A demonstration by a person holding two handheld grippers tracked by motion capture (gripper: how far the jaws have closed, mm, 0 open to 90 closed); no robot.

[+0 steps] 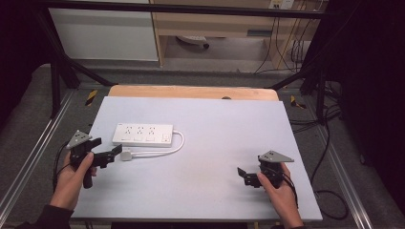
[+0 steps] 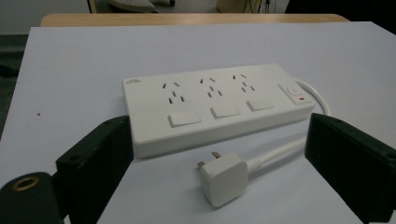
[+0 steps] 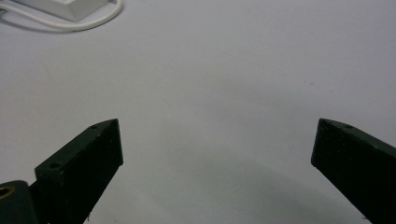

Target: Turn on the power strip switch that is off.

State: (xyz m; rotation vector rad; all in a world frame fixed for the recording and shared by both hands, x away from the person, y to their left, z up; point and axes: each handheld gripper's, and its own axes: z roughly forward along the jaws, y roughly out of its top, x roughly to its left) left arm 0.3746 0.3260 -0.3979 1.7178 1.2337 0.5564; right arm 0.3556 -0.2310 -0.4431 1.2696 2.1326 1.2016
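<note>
Wide-open left tool [image 2: 219,154] brackets the white plug [image 2: 223,178], untouched, before the power strip [image 2: 215,105].

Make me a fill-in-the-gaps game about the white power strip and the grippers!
1. The power strip has ___ sets of sockets in a row.
2. The plug lies on the table between the open jaws of the ___ gripper.
3. The right gripper holds ___.
4. The strip's cable is ___ in colour.

Missing words: three; left; nothing; white

Grey table [image 1: 215,191], white power strip [image 1: 142,134], plug [image 1: 126,155]
</note>
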